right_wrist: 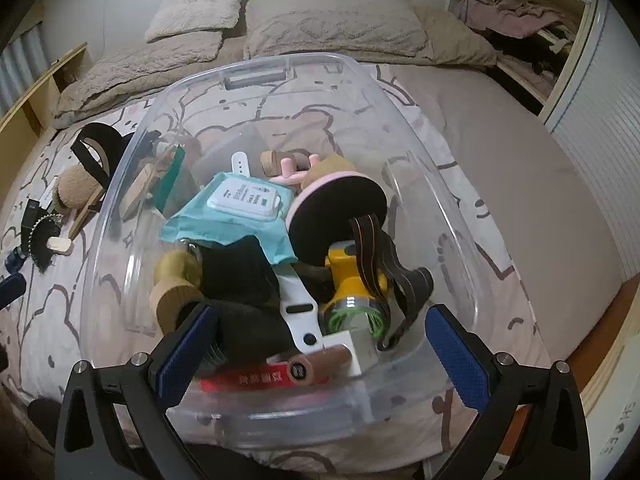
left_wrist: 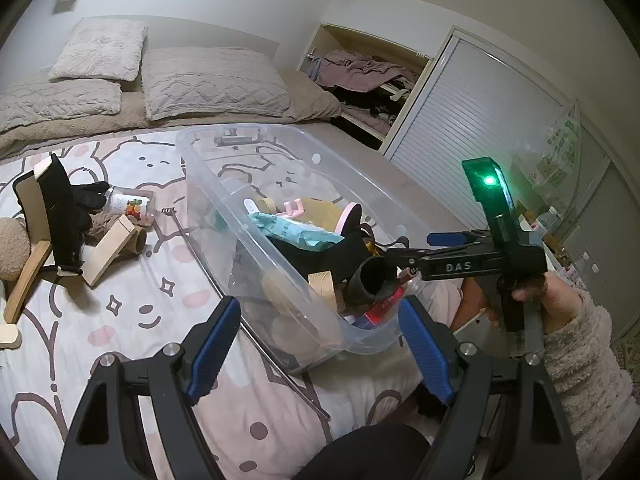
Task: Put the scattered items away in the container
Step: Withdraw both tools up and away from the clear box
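Left gripper: your left gripper (left_wrist: 320,344) is spread wide apart with nothing between the blue pads, hanging over the near corner of the container.

Right gripper: your right gripper (right_wrist: 320,352) is wide apart too, nothing gripped, sitting over the near end of the container (right_wrist: 432,184). From the left wrist view you can see it side-on (left_wrist: 416,250), held in your right hand (left_wrist: 556,300).

Container: clear plastic bin (left_wrist: 280,168) on the bed (left_wrist: 132,304), long side running away from you toward the pillows (right_wrist: 336,28).

Already in the bin: teal wipes pack (right_wrist: 236,208), yellow tool (right_wrist: 352,280), pink-rimmed black disc (right_wrist: 336,216), white strap (right_wrist: 300,312), black cloth (right_wrist: 240,272), brown tube (right_wrist: 320,364) and a red box (right_wrist: 248,380) right at the near end.

Still on the bed: off to the left of the bin there's a gummy bottle (left_wrist: 130,206), black glove (left_wrist: 76,204), wooden blocks (left_wrist: 108,248) and a thin little rake (left_wrist: 176,222). Right wrist view also catches a fuzzy tan brush (right_wrist: 76,192) and a black brush (right_wrist: 42,236) out there.
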### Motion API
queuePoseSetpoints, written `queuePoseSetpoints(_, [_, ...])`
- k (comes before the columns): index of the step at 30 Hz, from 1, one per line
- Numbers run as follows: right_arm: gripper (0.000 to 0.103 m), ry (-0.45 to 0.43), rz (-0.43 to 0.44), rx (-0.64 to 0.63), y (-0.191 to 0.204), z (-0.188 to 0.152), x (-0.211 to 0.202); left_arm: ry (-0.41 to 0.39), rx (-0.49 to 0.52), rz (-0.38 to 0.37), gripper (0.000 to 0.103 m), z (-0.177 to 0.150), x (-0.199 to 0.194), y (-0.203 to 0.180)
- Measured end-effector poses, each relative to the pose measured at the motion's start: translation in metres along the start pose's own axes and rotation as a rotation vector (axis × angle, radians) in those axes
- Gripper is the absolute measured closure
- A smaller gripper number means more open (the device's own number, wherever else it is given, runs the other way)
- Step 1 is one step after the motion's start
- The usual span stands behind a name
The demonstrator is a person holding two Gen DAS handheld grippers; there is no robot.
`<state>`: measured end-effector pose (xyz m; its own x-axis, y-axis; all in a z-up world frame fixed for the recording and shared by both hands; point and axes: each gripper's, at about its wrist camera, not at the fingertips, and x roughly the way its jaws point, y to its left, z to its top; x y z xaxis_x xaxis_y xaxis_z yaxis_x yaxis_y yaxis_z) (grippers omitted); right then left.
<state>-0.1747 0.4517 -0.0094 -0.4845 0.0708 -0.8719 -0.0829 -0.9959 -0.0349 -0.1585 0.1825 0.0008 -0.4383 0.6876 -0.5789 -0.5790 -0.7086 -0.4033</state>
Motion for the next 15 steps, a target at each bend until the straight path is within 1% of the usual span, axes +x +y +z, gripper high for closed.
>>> queuePoseSetpoints(5, [0.0, 0.008, -0.003, -0.007, -0.0044, -0.0043, -0.0053, -0.003, -0.012, -0.006, 0.022, -0.0009, -0.0011, 0.0029])
queuePoseSetpoints(15, [0.0, 0.024, 0.004, -0.025, -0.0023, -0.0043, 0.0002, 0.004, -0.023, -0.012, 0.022, -0.0034, -0.0005, 0.0028])
